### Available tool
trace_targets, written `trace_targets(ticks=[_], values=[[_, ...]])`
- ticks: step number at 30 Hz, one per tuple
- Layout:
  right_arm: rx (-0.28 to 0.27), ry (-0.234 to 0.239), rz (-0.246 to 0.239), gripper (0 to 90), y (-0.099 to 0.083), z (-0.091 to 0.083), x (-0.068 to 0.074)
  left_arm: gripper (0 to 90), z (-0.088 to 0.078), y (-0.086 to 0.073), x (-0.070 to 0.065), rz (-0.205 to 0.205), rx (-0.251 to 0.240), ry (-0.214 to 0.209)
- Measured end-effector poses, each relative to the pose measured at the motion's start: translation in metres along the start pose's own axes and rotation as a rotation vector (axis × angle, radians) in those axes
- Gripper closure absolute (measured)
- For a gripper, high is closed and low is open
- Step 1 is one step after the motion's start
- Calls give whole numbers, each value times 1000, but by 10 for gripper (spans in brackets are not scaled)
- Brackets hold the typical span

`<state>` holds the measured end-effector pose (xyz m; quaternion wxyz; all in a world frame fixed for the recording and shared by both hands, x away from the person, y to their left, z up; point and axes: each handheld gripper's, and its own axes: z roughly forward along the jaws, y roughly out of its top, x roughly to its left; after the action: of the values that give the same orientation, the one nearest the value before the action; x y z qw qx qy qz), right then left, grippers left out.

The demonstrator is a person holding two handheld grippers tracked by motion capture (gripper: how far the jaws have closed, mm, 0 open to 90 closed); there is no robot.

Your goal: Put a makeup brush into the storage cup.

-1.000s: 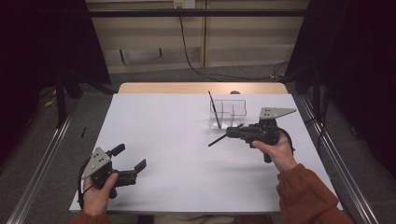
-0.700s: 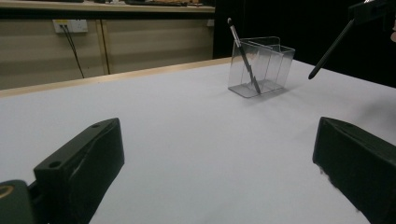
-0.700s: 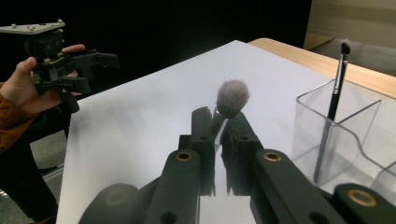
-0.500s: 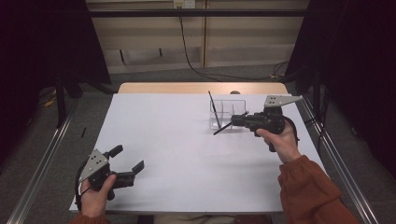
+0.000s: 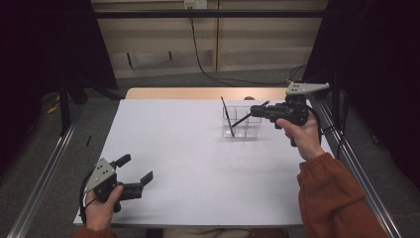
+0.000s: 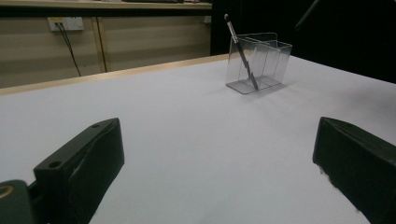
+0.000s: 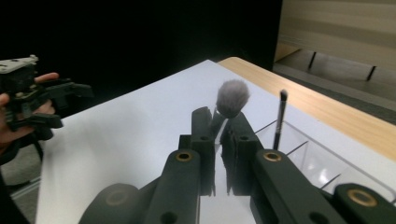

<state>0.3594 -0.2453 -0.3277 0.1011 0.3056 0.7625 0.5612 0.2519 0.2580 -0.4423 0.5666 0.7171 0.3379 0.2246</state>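
Note:
My right gripper is shut on a makeup brush and holds it in the air just over a clear compartment organizer at the back right of the white table. The brush's fluffy grey head sticks out past the closed jaws of my right gripper. A second thin dark brush leans upright inside the organizer; it stands there as a slim stick. My left gripper rests open near the front left corner, nothing between its fingers.
The white table top has a wooden strip along its far edge. Metal rails run along both sides of the table. A cable hangs down the back wall. The person's other hand with the left gripper sits far off.
The right gripper has risen and moved toward the back right with the brush, from beside the organizer to above it. The left gripper has stayed put.

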Motion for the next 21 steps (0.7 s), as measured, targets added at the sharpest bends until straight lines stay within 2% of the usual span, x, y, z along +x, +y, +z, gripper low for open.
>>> trace_targets(ticks=[6, 9, 14, 21], values=[[-7, -19, -1, 838, 13, 3, -5, 21, 0, 0, 0, 5, -1, -5], [-3, -43, 3, 838, 17, 7, -9, 21, 1, 1, 1, 7, 0, -4], [27, -86, 5, 838, 23, 21, -15, 21, 1, 0, 3, 9, 1, 1], [108, -141, 30, 838, 29, 42, -28, 21, 2, 0, 3, 14, 7, 2]])
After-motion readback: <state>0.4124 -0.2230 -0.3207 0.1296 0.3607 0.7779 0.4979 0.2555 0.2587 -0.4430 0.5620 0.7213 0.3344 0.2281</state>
